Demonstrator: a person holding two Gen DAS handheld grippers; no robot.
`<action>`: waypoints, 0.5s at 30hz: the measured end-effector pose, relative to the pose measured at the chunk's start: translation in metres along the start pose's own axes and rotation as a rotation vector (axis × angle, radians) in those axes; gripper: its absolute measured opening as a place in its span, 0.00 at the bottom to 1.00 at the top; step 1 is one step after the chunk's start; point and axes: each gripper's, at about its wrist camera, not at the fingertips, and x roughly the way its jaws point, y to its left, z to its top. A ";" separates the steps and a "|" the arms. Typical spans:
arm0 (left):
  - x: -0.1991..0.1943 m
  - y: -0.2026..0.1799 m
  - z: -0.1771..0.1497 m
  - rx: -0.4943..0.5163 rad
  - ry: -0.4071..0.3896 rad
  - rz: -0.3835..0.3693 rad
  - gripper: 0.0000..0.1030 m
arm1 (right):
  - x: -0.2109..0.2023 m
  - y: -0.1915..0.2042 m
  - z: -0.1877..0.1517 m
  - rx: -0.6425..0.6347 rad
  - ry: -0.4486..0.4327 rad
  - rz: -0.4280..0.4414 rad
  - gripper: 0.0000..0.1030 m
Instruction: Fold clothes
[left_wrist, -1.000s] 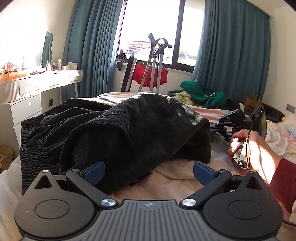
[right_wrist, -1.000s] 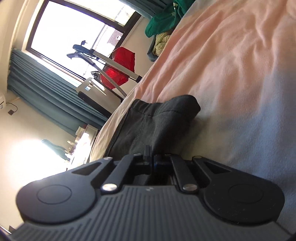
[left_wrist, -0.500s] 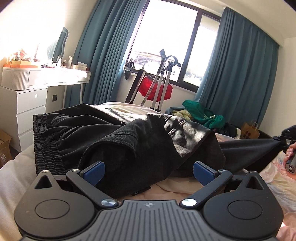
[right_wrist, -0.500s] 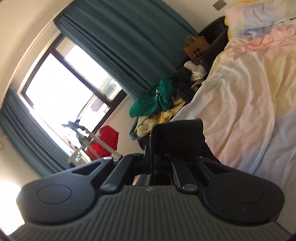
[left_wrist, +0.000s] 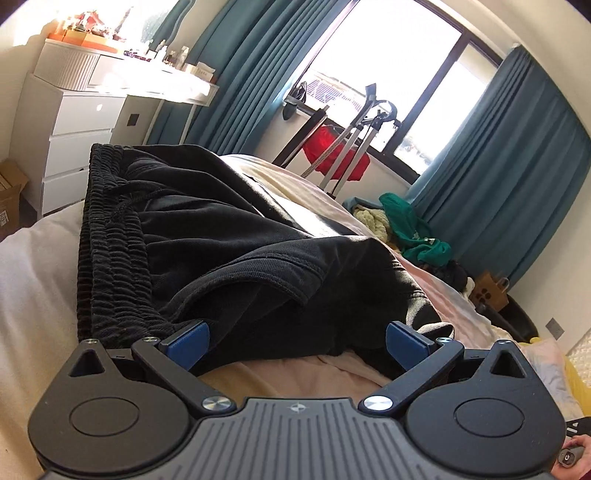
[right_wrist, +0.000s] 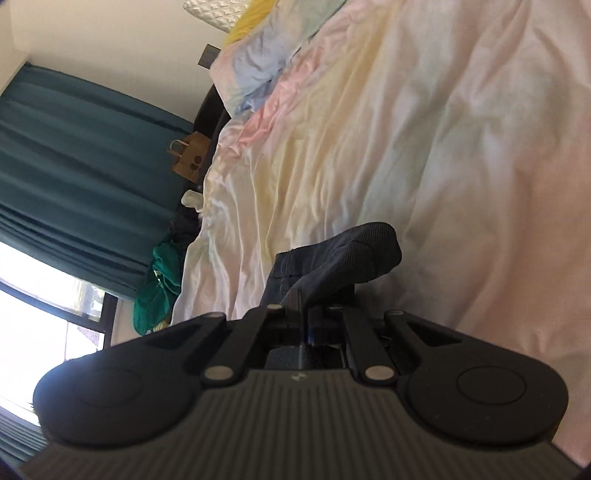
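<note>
Black trousers (left_wrist: 207, 240) with a ribbed elastic waistband (left_wrist: 110, 258) lie in a heap on the bed. My left gripper (left_wrist: 295, 341) stands open just in front of them, blue pads (left_wrist: 188, 341) wide apart, with the near fold of cloth bulging between them but not pinched. In the right wrist view my right gripper (right_wrist: 314, 310) is shut on a dark corner of the trousers (right_wrist: 343, 254), held up over the pastel bedsheet (right_wrist: 424, 147). The stretch of cloth between the two views is hidden.
A white chest of drawers (left_wrist: 77, 122) stands left of the bed. Teal curtains (left_wrist: 517, 166) flank a window, with a stand and red cloth (left_wrist: 332, 147) below it. Green clothes (left_wrist: 413, 232) and a paper bag (left_wrist: 491, 291) lie past the bed's far edge. A pillow (right_wrist: 266, 62) lies near the wall.
My right gripper has swung away across the bed with the trouser corner still in it, out of the left view. The left gripper rolled and shifted, still open before the heap.
</note>
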 end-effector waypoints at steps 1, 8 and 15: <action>0.000 0.002 -0.001 -0.018 0.005 -0.005 1.00 | -0.005 0.004 -0.002 -0.020 -0.003 0.007 0.08; -0.002 0.005 -0.007 -0.092 0.028 -0.033 1.00 | -0.023 0.013 -0.014 -0.145 0.065 -0.083 0.39; -0.010 0.004 -0.009 -0.114 0.024 -0.044 1.00 | -0.054 0.005 -0.038 -0.114 0.163 -0.056 0.72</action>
